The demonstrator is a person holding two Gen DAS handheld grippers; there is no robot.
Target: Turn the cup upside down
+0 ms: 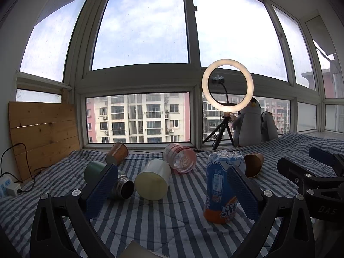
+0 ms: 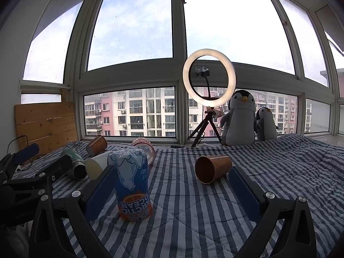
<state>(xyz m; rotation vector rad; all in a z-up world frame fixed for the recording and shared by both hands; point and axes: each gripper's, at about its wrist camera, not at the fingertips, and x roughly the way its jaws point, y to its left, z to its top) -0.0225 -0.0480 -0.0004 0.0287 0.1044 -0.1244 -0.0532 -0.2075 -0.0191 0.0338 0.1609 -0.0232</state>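
A blue and orange Arctic Ocean cup [image 1: 221,189] [image 2: 132,182] stands upside down on the striped blanket. My left gripper [image 1: 172,187] is open, its right finger beside that cup. My right gripper [image 2: 172,191] is open, its left finger close beside the same cup. A brown paper cup [image 2: 212,168] [image 1: 253,164] lies on its side ahead of the right gripper. A cream cup [image 1: 153,179], a pink clear cup [image 1: 180,158], a second brown paper cup [image 1: 117,153] and a green steel flask [image 1: 111,178] lie on their sides ahead of the left gripper.
A lit ring light on a tripod [image 2: 209,78] and two plush penguins [image 2: 240,118] stand at the window sill. A wooden board [image 1: 44,133] leans at the left, with a power strip [image 1: 8,188] and cable. The striped blanket [image 2: 279,172] stretches right.
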